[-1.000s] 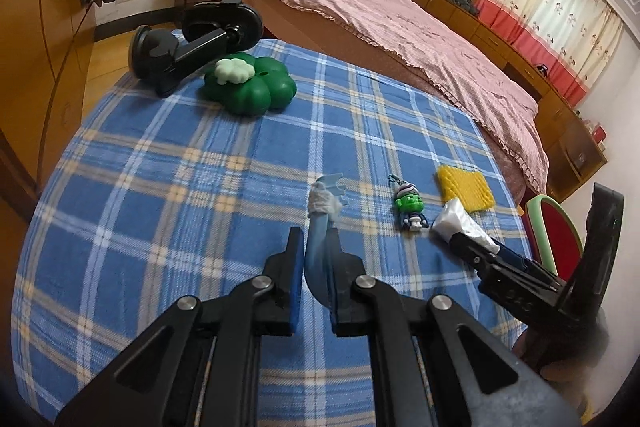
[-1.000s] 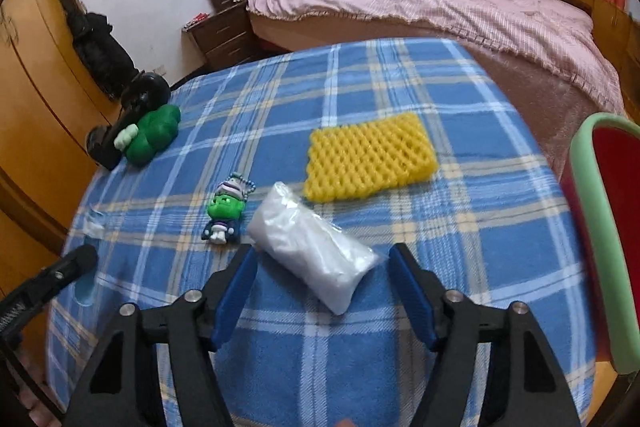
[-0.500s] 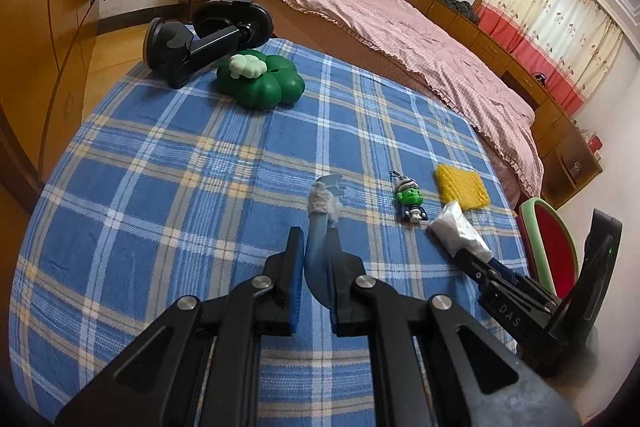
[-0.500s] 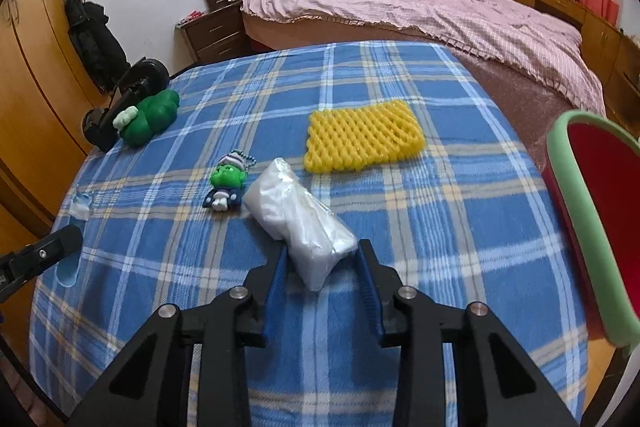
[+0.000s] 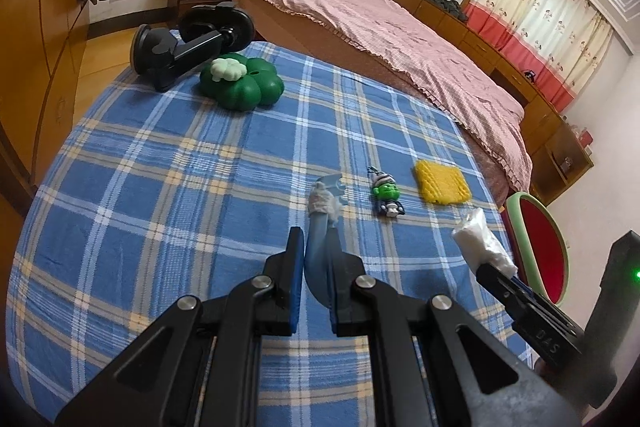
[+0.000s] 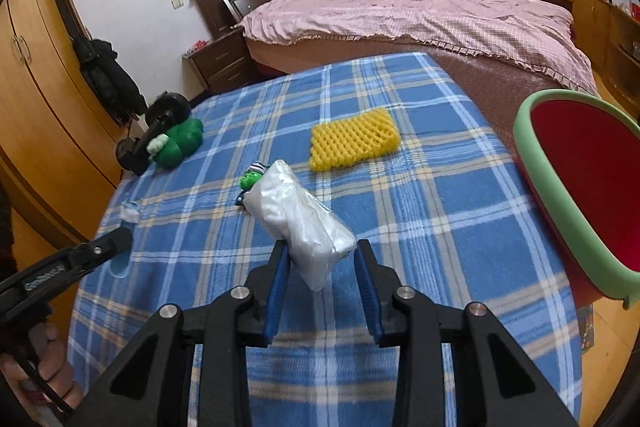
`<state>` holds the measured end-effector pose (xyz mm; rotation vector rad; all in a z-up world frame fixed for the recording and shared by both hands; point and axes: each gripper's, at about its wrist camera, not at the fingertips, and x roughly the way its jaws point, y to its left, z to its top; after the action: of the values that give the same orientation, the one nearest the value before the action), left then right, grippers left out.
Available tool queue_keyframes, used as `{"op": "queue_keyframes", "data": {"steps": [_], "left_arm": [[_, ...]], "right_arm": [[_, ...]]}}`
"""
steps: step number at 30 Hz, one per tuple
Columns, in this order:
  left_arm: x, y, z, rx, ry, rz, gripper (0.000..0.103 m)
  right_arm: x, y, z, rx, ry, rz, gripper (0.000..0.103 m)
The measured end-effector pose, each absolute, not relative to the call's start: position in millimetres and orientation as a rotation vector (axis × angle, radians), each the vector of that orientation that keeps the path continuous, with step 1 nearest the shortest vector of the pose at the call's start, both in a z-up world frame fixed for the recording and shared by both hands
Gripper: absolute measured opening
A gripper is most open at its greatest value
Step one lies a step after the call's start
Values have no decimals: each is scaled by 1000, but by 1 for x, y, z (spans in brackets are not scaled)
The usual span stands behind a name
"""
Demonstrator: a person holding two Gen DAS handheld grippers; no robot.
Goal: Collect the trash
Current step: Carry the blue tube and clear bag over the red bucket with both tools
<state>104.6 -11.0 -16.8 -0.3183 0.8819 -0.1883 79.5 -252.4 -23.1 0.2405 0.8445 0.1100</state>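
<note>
Now the right gripper (image 6: 320, 267) is clamped on the near end of a soft, light, slippery white plastic packet (image 6: 298, 217), raised over the plaid table (image 6: 420, 219); the left gripper (image 5: 316, 259) is pinched on a thin blue scrap (image 5: 320, 239).

A blue plaid cloth (image 5: 168, 195) covers the surface. At its far left corner lies a black suction-cup holder (image 5: 188, 47) with a green clover-shaped toy (image 5: 244, 87) touching it. Nearer the middle rests a small green-faced keychain figure (image 5: 386, 193), and just beyond it to the right a yellow foam net sleeve (image 6: 354, 141) lies flat, apart from the figure.
</note>
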Motion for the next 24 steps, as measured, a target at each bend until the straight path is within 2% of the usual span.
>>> {"op": "queue_keyframes", "data": {"steps": [24], "left_arm": [[104, -30, -14, -300, 890, -222, 9]], "right_arm": [[61, -269, -13, 294, 805, 101, 36]]}}
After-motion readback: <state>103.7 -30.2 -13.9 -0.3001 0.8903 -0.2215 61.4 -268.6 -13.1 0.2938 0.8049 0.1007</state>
